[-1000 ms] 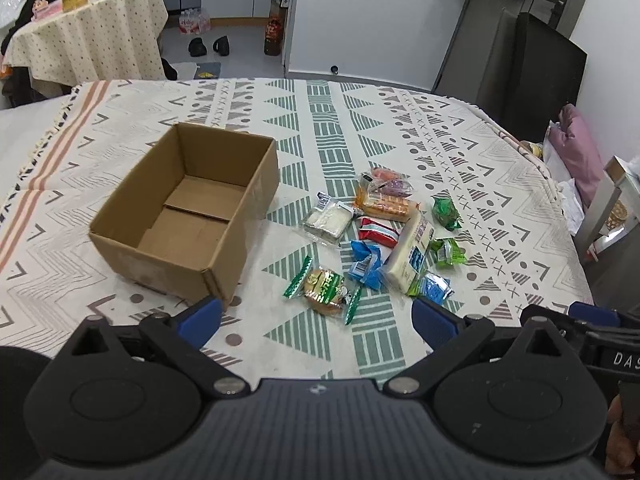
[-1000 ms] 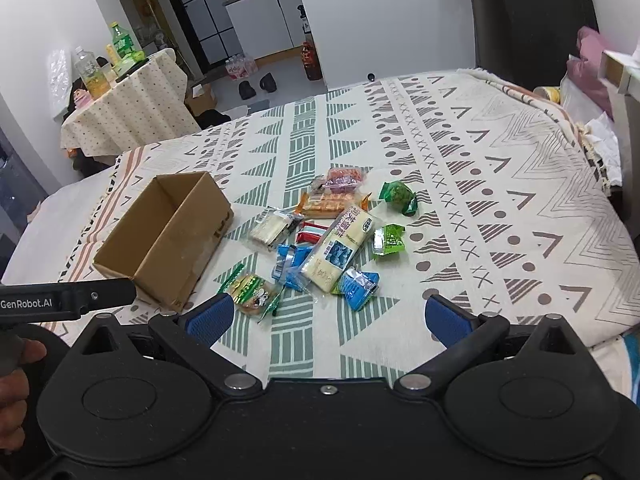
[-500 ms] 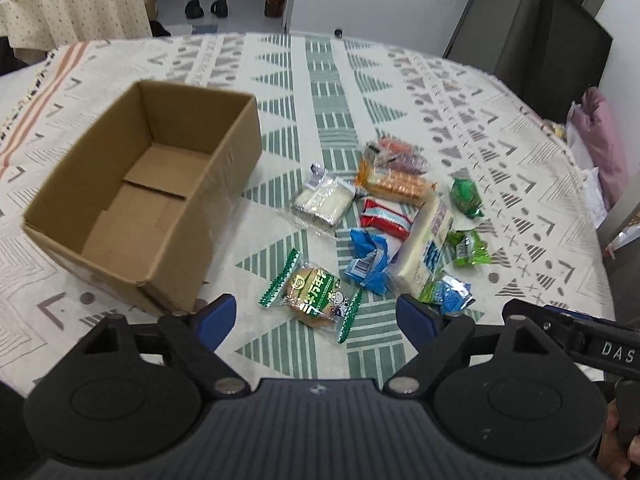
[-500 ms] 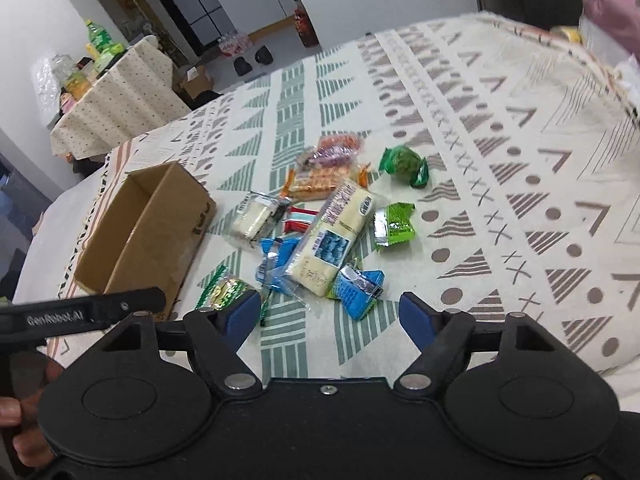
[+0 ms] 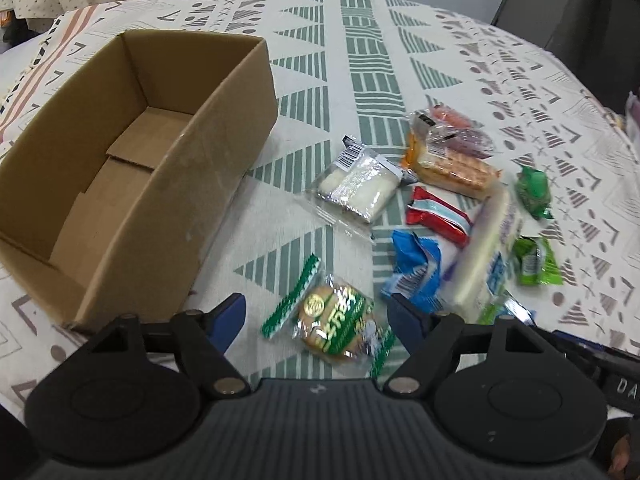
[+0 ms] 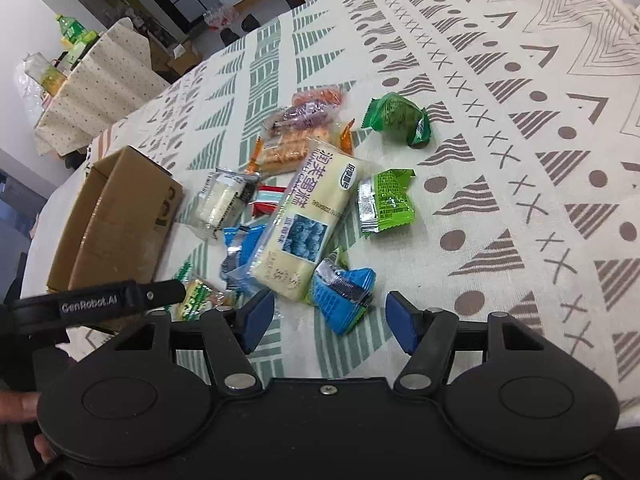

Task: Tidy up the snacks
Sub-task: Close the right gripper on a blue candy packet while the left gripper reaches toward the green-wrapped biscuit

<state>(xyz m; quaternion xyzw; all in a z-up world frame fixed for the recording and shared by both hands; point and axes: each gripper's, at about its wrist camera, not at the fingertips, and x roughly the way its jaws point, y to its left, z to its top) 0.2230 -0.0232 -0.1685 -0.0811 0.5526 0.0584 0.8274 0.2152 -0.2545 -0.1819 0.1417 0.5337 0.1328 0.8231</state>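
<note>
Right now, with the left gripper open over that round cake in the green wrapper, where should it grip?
Probably across the round middle of the cake, coming straight down from above. It lies flat on the tablecloth, clear of the other snacks, and already sits between the left gripper fingers. The crimped green ends look thin.

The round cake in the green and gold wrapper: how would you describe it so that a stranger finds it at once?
Start at the cardboard box on the patterned cloth, then look at the snack pile beside it. The round cake is the packet nearest the open left gripper, lying apart from the pile's edge. It alone is round, with gold print and green serrated ends.
</note>
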